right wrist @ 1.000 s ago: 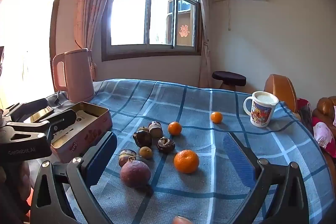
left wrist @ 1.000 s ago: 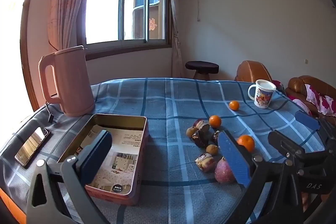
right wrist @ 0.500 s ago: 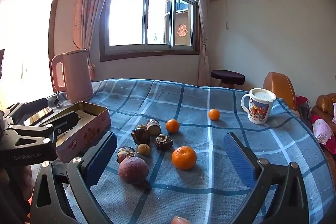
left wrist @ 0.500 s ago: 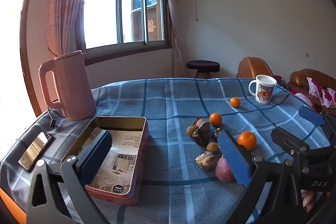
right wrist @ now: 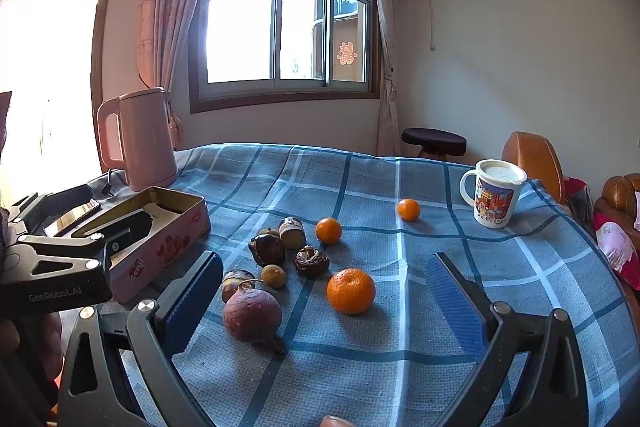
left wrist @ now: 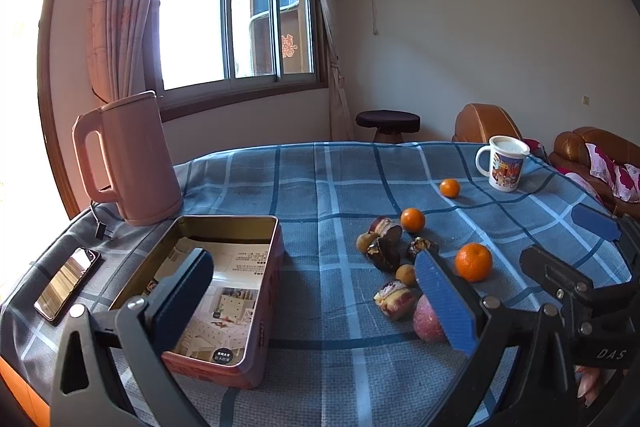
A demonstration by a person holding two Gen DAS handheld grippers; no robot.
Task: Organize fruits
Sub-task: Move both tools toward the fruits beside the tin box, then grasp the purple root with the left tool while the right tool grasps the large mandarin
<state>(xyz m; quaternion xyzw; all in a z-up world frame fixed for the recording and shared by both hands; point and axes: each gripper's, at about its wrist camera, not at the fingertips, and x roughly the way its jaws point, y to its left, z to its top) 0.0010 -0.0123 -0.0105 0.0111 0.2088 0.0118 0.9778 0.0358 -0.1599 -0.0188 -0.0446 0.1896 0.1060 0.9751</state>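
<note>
— Three oranges on the cloth (right wrist: 400, 367), as I count them: a big one (right wrist: 351, 291) nearest the right gripper (right wrist: 324, 301), a middle one (right wrist: 328, 230) at about twelve o'clock from it, and a small one (right wrist: 408, 209) out at one o'clock, near the mug (right wrist: 494, 195).

— And the dark lot?

— Bunched at ten o'clock of the big orange: brown shrivelled pieces (right wrist: 280, 247), a little tan ball (right wrist: 273, 275), and a purplish round fruit (right wrist: 252, 314) at eight o'clock, close to the right gripper's left finger.

— Are the claws holding anything?

— Neither. The right one is spread wide above the cloth, with the big orange and the purple fruit lying between its fingers but untouched. The left gripper (left wrist: 316, 301) gapes too, empty, one pad over the tin (left wrist: 256, 307), the other in front of the purple fruit.

— What is in the tin?

— Only printed paper lining its bottom. It sits at nine o'clock of the fruit, well apart, with the kettle (left wrist: 128, 159) behind it at twelve and a phone (left wrist: 67, 283) at its nine.
</note>
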